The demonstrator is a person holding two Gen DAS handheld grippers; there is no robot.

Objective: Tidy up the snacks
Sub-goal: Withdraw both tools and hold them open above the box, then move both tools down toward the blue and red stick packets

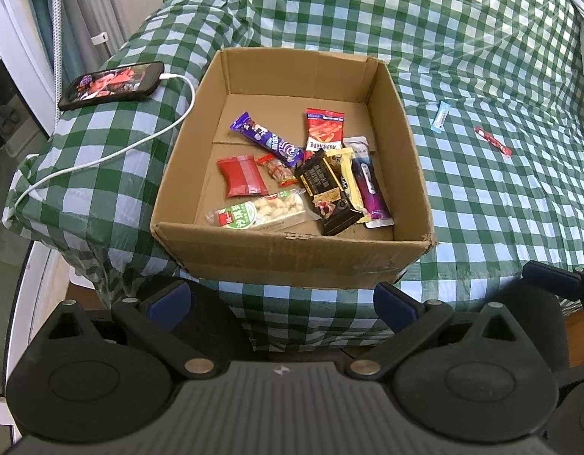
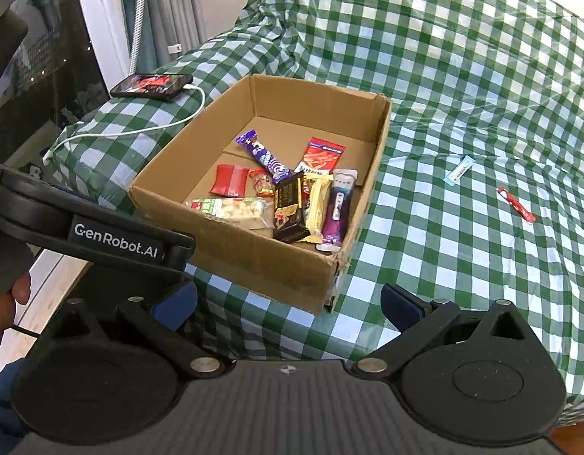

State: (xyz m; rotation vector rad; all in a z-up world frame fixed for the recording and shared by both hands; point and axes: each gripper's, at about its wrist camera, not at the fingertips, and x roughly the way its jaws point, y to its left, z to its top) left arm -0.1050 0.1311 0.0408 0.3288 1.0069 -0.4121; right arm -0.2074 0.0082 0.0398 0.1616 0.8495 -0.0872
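Note:
An open cardboard box point(image 1: 292, 252) point(image 2: 254, 261) sits on the green checked cloth and holds several snacks: a purple bar point(image 1: 267, 138), a red pouch point(image 1: 241, 176), a nut packet point(image 1: 261, 210), a black bar point(image 1: 324, 189). Two snacks lie on the cloth right of the box: a light blue stick point(image 1: 440, 115) point(image 2: 458, 170) and a red stick point(image 1: 493, 141) point(image 2: 516, 204). My left gripper point(image 1: 282, 305) hangs open in front of the box's near wall. My right gripper point(image 2: 288, 309) is open too, empty, near the box's front right corner.
A phone point(image 1: 111, 85) point(image 2: 151, 85) lies at the table's left corner with a white cable point(image 1: 113, 153) trailing off the edge. The left gripper's body point(image 2: 83, 227) and a hand show at the right wrist view's left. The cloth point(image 1: 481, 208) spreads wide to the right.

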